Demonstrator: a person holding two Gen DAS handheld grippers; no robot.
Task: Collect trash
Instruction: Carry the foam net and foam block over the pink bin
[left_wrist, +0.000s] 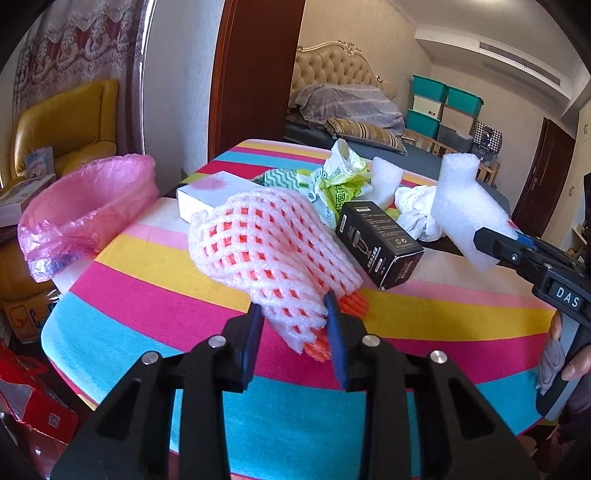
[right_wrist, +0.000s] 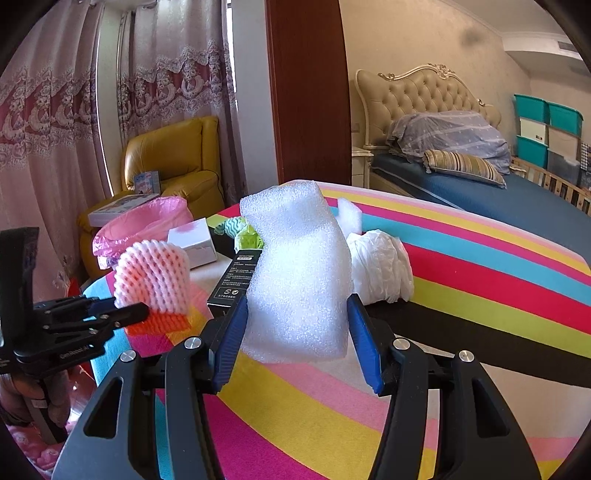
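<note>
A pink-and-white foam fruit net (left_wrist: 266, 236) lies on the striped tablecloth (left_wrist: 147, 295) over an orange net (left_wrist: 352, 304). My left gripper (left_wrist: 293, 304) is shut on the pink net's near end, which is pinched between both pads. From the right wrist view the same gripper (right_wrist: 129, 312) holds the net (right_wrist: 155, 273) at the left. My right gripper (right_wrist: 295, 314) is shut on a tall white foam block (right_wrist: 299, 273), held upright above the table; it also shows at the right of the left wrist view, the block (left_wrist: 465, 206) sticking up from the gripper (left_wrist: 495, 240).
A bin lined with a pink bag (left_wrist: 88, 206) stands off the table's left edge. On the table lie a black carton (left_wrist: 380, 247), a white box (left_wrist: 210, 195), a green wrapper (left_wrist: 340, 181), crumpled white plastic (left_wrist: 417, 210) and a small foam piece (left_wrist: 384, 177). A bed stands behind.
</note>
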